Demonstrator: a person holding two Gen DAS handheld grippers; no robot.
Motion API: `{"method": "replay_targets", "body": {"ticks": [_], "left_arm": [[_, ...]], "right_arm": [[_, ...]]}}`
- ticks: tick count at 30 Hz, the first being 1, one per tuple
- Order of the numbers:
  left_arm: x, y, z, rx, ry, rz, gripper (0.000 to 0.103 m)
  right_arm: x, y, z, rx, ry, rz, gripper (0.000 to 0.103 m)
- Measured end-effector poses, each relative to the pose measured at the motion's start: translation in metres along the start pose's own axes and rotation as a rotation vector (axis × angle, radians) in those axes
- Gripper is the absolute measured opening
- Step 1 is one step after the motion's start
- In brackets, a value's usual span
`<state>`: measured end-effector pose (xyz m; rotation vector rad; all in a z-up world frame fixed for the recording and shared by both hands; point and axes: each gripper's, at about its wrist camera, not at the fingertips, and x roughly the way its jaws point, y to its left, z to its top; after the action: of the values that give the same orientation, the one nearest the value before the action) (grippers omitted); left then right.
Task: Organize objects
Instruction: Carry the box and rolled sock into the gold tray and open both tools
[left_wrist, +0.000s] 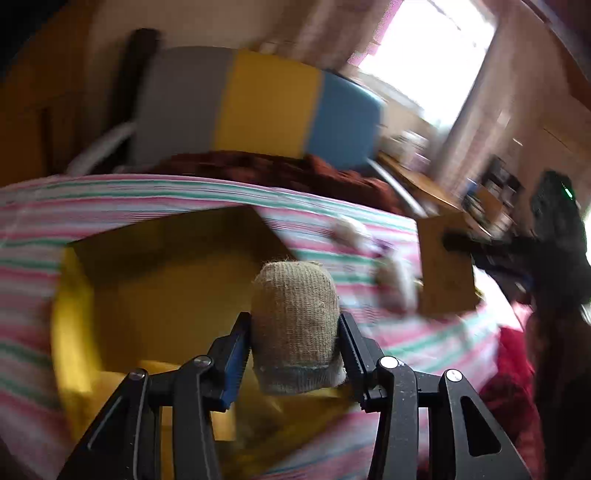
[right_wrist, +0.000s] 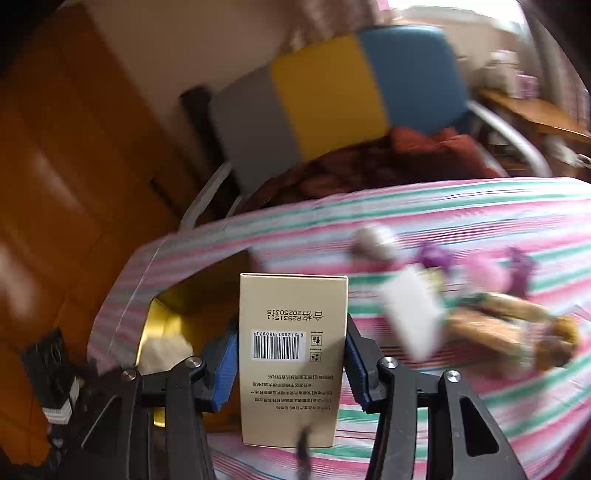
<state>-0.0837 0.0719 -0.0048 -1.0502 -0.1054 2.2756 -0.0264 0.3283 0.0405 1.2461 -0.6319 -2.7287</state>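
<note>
At the lower centre of the left wrist view, the left gripper (left_wrist: 295, 343) pinches a rolled beige sock (left_wrist: 295, 328) above an open yellow box (left_wrist: 162, 288) on the striped cloth (left_wrist: 369, 229). Lower centre in the right view, the right gripper (right_wrist: 291, 354) clamps a tan carton (right_wrist: 291, 354); blurred items, perhaps toys (right_wrist: 491, 310), lie at right.

Showing, on the left gripper (left_wrist: 295, 334), black angular linkage arms studded with round silver screws, a blue ribbed pad lining one finger (left_wrist: 236, 354). Repeating on the right gripper (right_wrist: 291, 354): black arms, silver screws, blue ribbed pads (right_wrist: 224, 363), slotted cut-outs.
</note>
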Motion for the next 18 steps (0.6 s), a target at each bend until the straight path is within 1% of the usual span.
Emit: {"method": "replay_targets", "body": {"ticks": [3, 5, 8, 9, 10, 11, 13, 15, 18], "left_arm": [[-0.004, 0.041, 0.002, -0.083, -0.016, 0.093, 0.047], [-0.003, 0.065, 0.0, -0.118, -0.019, 0.149, 0.047], [0.0, 0.091, -0.002, -0.157, -0.004, 0.205, 0.048], [0.002, 0.096, -0.003, -0.169, -0.003, 0.223, 0.049], [0.002, 0.1, -0.004, -0.18, -0.005, 0.239, 0.055], [0.005, 0.104, -0.004, -0.19, -0.006, 0.245, 0.057], [-0.002, 0.11, -0.008, -0.205, -0.028, 0.262, 0.062], [-0.005, 0.114, -0.01, -0.216, -0.04, 0.274, 0.064], [-0.013, 0.114, -0.013, -0.219, -0.053, 0.288, 0.064]], "right_arm": [[0.038, 0.032, -0.001, -0.056, 0.068, 0.021, 0.05], [0.064, 0.053, -0.001, -0.086, 0.106, 0.029, 0.05], [0.096, 0.077, -0.002, -0.124, 0.157, 0.033, 0.05], [0.105, 0.085, -0.003, -0.136, 0.174, 0.038, 0.051], [0.111, 0.089, -0.005, -0.144, 0.188, 0.042, 0.052], [0.119, 0.097, -0.007, -0.15, 0.204, 0.044, 0.052], [0.131, 0.106, -0.01, -0.145, 0.232, 0.06, 0.052], [0.139, 0.114, -0.015, -0.144, 0.249, 0.075, 0.054], [0.145, 0.123, -0.024, -0.156, 0.268, 0.081, 0.054]]}}
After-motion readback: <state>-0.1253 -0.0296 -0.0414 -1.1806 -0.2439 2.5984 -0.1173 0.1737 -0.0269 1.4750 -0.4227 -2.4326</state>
